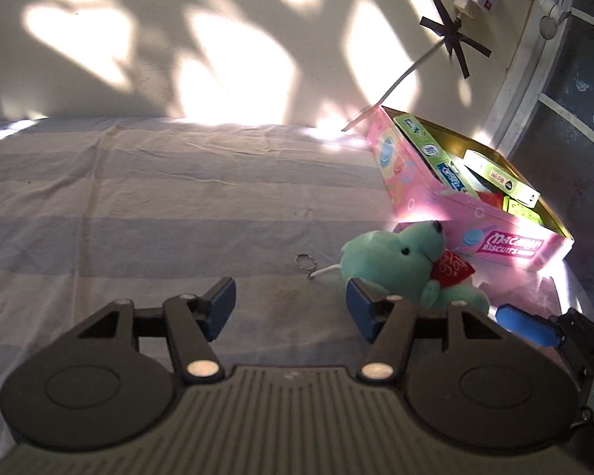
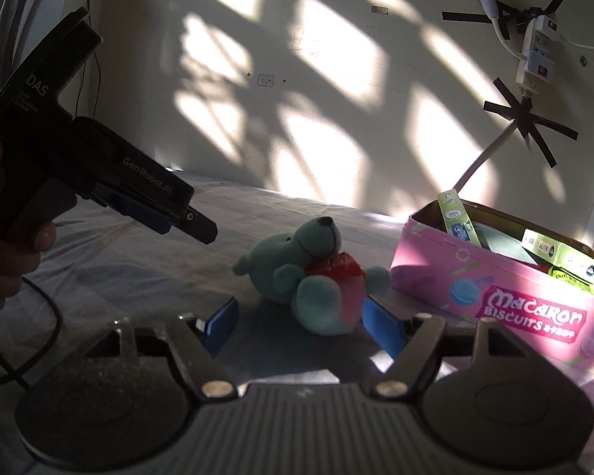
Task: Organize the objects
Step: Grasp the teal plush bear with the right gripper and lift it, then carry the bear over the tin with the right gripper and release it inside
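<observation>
A teal plush bear (image 2: 305, 273) with a red heart lies on the striped bedsheet, just left of an open pink biscuit tin (image 2: 491, 308). My right gripper (image 2: 303, 328) is open, its blue pads either side of the bear's lower body and not pressing on it. In the left wrist view the bear (image 1: 396, 265) lies ahead and to the right of my left gripper (image 1: 291, 310), which is open with nothing between its pads. The bear's cord and key ring (image 1: 305, 263) trail leftwards. The tin (image 1: 435, 206) holds several green and blue cartons.
The striped sheet (image 1: 138, 198) stretches left and ahead to a sunlit wall. A white power strip (image 2: 534, 55) and its cable, taped with black crosses, hang on the wall above the tin. A hand (image 2: 4, 261) holds the left gripper's handle.
</observation>
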`<state>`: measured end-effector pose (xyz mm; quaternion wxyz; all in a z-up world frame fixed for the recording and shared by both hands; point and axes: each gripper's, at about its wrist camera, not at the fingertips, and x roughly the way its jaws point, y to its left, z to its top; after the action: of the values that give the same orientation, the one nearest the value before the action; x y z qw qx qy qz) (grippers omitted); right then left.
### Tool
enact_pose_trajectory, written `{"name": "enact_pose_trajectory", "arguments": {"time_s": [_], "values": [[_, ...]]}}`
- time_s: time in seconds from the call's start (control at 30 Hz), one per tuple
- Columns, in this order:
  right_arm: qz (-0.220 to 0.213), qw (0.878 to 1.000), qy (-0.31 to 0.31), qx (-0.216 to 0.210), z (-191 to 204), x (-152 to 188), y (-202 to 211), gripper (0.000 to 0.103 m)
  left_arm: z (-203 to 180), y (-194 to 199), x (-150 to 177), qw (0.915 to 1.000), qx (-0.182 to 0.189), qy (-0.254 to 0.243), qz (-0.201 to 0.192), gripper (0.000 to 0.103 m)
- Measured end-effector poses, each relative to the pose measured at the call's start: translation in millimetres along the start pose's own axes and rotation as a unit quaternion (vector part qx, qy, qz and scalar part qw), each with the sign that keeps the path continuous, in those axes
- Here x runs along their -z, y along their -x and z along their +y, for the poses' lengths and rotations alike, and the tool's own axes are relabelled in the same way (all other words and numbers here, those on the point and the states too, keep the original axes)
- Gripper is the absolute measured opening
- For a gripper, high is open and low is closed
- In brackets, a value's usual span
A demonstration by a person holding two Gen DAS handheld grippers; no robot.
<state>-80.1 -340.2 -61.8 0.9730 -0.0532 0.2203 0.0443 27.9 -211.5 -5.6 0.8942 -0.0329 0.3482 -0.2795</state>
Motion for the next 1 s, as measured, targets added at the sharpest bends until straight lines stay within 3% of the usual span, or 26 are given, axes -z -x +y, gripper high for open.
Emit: {"name": "enact_pose_trajectory", "arguments": {"time_s": [0.07, 0.1, 0.37, 0.53, 0.73, 0.8, 0.87, 1.0], "values": [[0.003, 1.0, -0.023, -0.006, -9.1, 0.7, -0.7, 0.072, -6.0, -0.6, -2.3, 0.9995, 0.03, 0.004, -0.002, 0.084], [0.006, 0.999, -0.037, -0.011, -14.2, 0.8, -1.4, 0.072, -9.7, -0.4, -3.3, 0.9992, 0.041, 0.003, -0.005, 0.087], [0.037, 0.989, -0.14, -0.042, -49.7, 6.8, -15.3, 0.072, -33.4, -30.6, -13.0, 0.9951, 0.092, -0.021, 0.031, 0.087], [0.053, 0.986, -0.154, -0.047, -58.7, 0.9, -29.1, 0.072, -37.2, -50.2, -13.2, 0.992, 0.111, -0.024, 0.056, 0.087], [0.071, 0.981, -0.164, -0.07, -65.3, -9.7, -59.5, 0.071, -31.7, -62.1, -17.4, 0.9892, 0.13, -0.01, 0.068, 0.079], [0.076, 0.979, -0.171, -0.079, -64.6, -11.3, -68.9, 0.052, -30.7, -61.6, -19.3, 0.9891, 0.13, -0.009, 0.067, 0.073], [0.067, 0.981, -0.165, -0.075, -63.1, -12.5, -68.6, 0.049, -34.0, -57.5, -23.6, 0.9899, 0.125, -0.016, 0.065, 0.068], [0.027, 0.986, -0.15, -0.06, -67.8, -19.6, -55.0, 0.047, -52.6, -44.4, -37.8, 0.9902, 0.124, -0.051, 0.04, 0.067]]}}
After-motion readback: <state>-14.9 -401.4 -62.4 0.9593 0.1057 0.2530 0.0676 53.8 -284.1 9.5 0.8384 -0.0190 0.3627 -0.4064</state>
